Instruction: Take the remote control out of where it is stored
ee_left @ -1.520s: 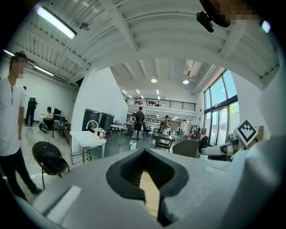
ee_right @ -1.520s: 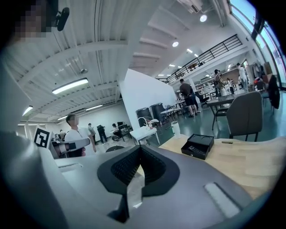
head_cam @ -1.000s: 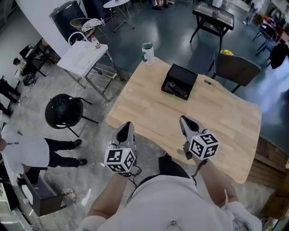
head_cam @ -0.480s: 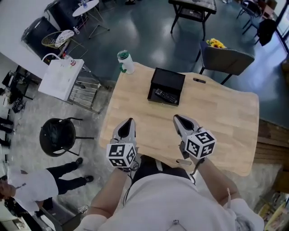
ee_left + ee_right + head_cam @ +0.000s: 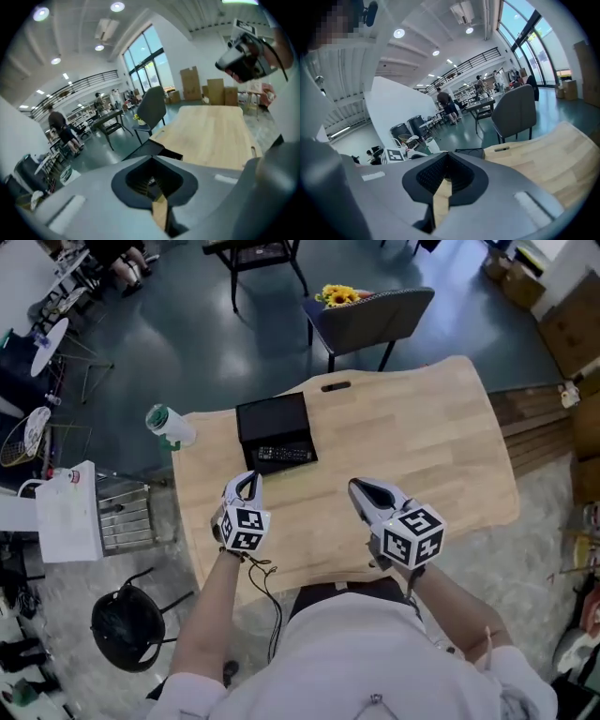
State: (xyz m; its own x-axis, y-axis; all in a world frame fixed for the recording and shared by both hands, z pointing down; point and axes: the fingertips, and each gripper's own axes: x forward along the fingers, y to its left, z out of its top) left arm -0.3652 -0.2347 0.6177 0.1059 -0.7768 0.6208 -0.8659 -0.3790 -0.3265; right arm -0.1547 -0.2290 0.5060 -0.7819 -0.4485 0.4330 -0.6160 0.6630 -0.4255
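Standing near black box (image 5: 270,416): bottle (image 5: 166,424), chair (image 5: 370,317)

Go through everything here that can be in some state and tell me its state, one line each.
Left gripper: fingers shut, holding nothing.
Right gripper: fingers shut, holding nothing.
Black box: open on top.
Remote control: lying inside the box, neither gripper touching it.
Bottle: upright, cap on.
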